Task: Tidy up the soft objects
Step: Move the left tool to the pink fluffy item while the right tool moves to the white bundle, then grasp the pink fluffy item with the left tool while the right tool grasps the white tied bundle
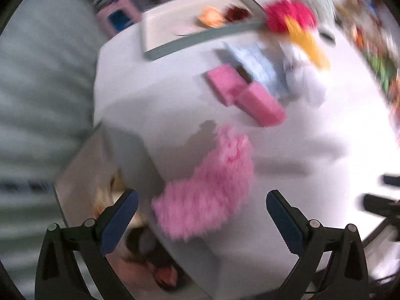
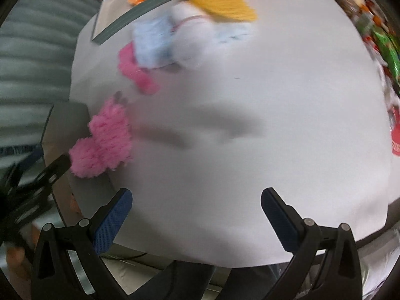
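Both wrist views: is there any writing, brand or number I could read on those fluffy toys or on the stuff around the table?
No text can be read in either view; both are blurred by motion.
Red packet at the table's right edge: pale marks that may be lettering, too blurred to read.
Green packets beside the table: print too smeared to read.
Pink fluffy toy, pink blocks, pale blue cloth: no label visible.

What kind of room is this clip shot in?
Probably a living room at home: a white table strewn with soft toys such as a pink fluffy toy, a ribbed grey sofa behind it, and snack packets along one edge.
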The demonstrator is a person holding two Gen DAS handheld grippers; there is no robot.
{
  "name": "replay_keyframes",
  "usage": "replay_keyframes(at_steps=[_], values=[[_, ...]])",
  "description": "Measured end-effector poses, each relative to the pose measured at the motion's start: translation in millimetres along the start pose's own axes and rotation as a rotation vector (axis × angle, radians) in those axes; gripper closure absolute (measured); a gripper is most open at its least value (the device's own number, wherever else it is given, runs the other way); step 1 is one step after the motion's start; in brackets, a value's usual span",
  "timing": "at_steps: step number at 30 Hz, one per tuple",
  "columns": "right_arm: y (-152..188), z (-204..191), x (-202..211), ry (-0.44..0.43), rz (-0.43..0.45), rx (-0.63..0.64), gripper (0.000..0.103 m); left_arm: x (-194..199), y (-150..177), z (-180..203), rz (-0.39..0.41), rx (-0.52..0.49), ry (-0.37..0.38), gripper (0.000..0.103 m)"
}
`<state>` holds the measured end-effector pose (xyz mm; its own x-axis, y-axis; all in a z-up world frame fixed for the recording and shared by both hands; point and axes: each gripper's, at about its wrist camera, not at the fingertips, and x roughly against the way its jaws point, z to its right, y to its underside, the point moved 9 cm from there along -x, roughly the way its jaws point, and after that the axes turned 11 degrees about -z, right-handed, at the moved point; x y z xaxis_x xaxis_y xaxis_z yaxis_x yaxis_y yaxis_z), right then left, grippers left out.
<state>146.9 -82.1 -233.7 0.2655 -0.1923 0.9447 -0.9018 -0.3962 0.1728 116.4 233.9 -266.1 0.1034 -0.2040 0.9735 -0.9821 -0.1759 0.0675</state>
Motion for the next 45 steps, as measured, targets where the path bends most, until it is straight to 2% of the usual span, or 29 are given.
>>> replay_keyframes(at_steps=[1,3,7,8,11,13,14,16,20,23,26,32,37,40,45], values=[[1.6,8.1,1.8,-0.001,0.001,-0.014,0.0,-12.7,-9.1,6.8,-0.018,-0.074,-0.049,0.0],[4.4,19.1,4.2,-0.001,0.005,-0.034,0.0,-29.8,-17.7,13.6,-0.047,-0.161,-0.09,0.0],[8.5,43.4,9.5,-0.014,0.009,-0.077,0.0,-66.0,-18.2,24.2,-0.154,-0.309,-0.111,0.0],[8.8,46.5,9.4,-0.017,0.008,-0.084,0.0,-77.7,-14.1,24.8,-0.21,-0.33,-0.112,0.0],[8.7,55.8,8.8,-0.027,0.001,-0.101,0.0,-106.5,3.6,22.5,-0.371,-0.33,-0.085,0.0],[6.2,57.2,9.0,-0.035,-0.009,-0.101,0.0,-118.8,14.9,18.9,-0.44,-0.306,-0.081,0.0],[4.3,56.2,8.0,-0.039,-0.013,-0.098,0.0,-121.2,19.7,19.9,-0.457,-0.28,-0.053,0.0],[-1.2,54.2,9.5,-0.04,-0.015,-0.083,0.0,-117.6,22.7,25.5,-0.449,-0.214,0.024,0.0],[-18.4,52.7,18.6,-0.004,0.004,-0.043,0.0,-100.7,23.2,48.6,-0.416,0.006,0.261,0.0],[-40.4,46.3,24.2,0.011,0.006,-0.004,0.0,-92.3,20.6,62.9,-0.363,0.153,0.354,0.0],[-71.5,33.3,31.8,0.044,0.02,0.057,0.0,-93.7,20.7,66.6,-0.323,0.247,0.345,0.0],[-124.8,0.4,21.8,0.049,0.02,0.119,0.0,-110.5,25.9,56.1,-0.346,0.365,0.348,0.0],[-159.5,-17.6,5.6,0.064,0.052,0.119,0.0,-126.0,24.9,55.3,-0.37,0.375,0.324,0.0],[-169.0,-22.5,-4.1,0.085,0.045,0.124,0.0,-124.7,23.9,52.5,-0.339,0.386,0.32,0.0],[-180.7,-25.6,-21.9,0.073,0.026,0.106,0.0,-119.7,41.1,59.2,-0.299,0.389,0.313,0.0]])
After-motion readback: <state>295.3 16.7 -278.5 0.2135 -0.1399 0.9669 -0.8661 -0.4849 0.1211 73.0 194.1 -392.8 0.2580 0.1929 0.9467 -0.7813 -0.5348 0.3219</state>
